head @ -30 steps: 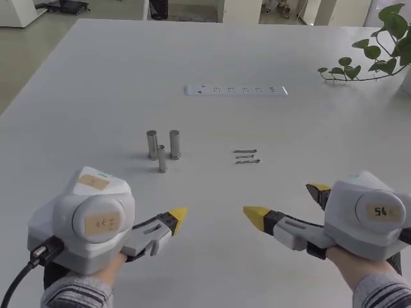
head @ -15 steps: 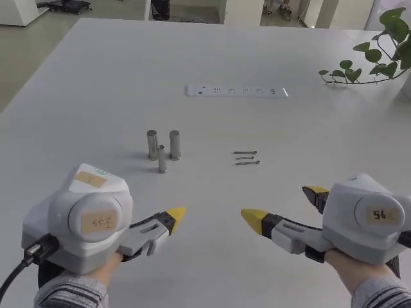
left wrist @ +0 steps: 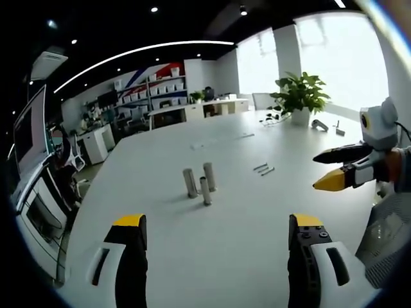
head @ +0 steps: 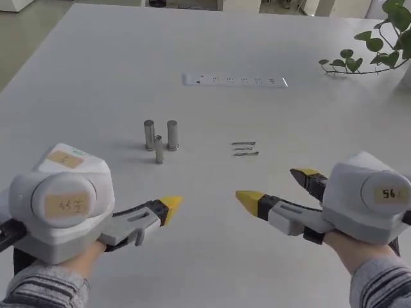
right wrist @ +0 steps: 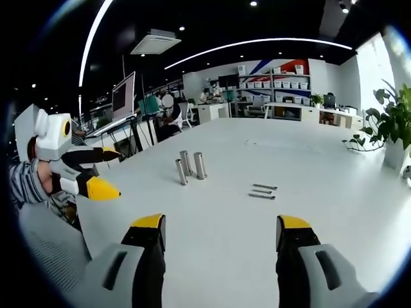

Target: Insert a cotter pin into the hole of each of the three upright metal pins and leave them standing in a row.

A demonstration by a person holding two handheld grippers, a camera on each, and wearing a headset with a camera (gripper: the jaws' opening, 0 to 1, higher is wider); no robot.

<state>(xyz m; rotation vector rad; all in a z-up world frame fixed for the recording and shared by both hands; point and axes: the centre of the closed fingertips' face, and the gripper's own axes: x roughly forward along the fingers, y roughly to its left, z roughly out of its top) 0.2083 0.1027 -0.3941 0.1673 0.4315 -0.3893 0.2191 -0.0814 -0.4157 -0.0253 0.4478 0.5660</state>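
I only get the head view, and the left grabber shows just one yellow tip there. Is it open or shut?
Observer: Open. The left gripper view shows the left gripper with its two jaws wide apart and nothing between them.
Operator: What are the green leaves at the top right growing out of?
Observer: A white pot. The left gripper view shows the whole plant in it, at the far end of the table.
Operator: What's past the table?
Observer: In the right gripper view there are shelves of white boxes along the back wall.
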